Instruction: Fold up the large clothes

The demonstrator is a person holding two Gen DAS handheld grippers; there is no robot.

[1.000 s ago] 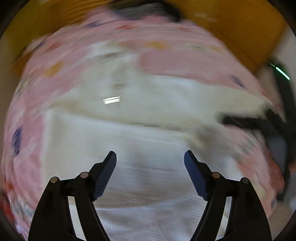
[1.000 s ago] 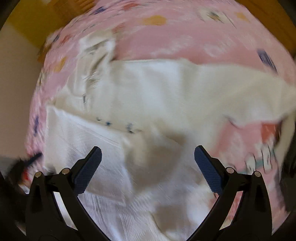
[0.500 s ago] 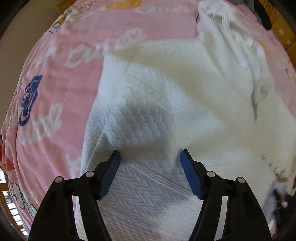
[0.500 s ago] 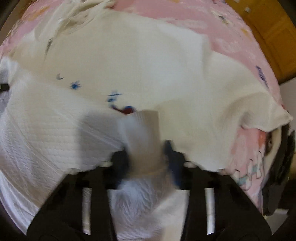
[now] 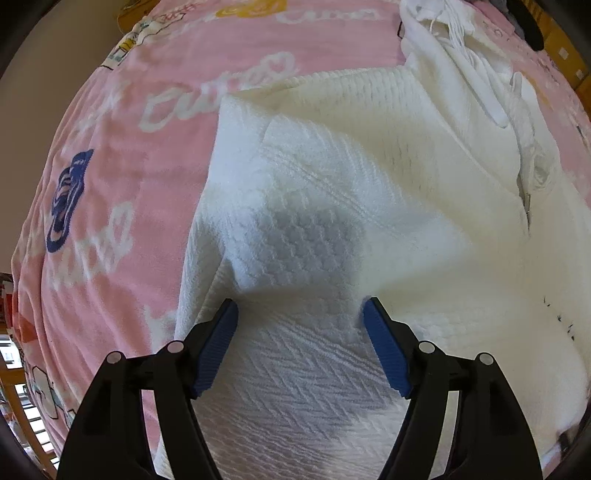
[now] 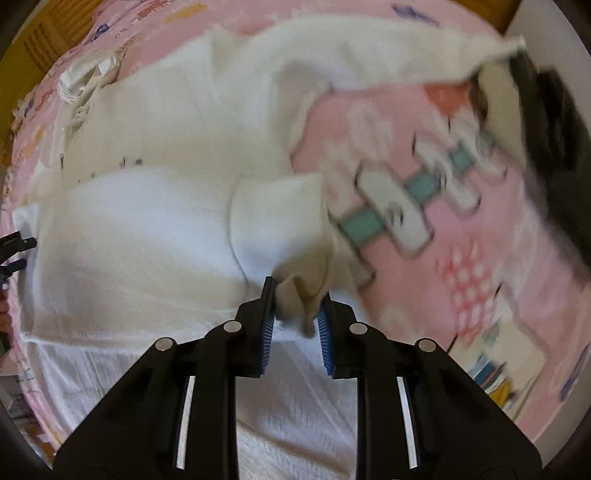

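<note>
The white garment lies spread over a pink printed blanket. The left gripper points down at a raised fold, jaws apart with cloth bulging between them. The right gripper is closing on a bunched corner of the garment. A dark object lies at the blanket's far edge

A home bedroom: a bed under a pink fleece blanket printed with cartoon figures fills both views, with yellow wooden furniture at the upper left of the right wrist frame.
</note>
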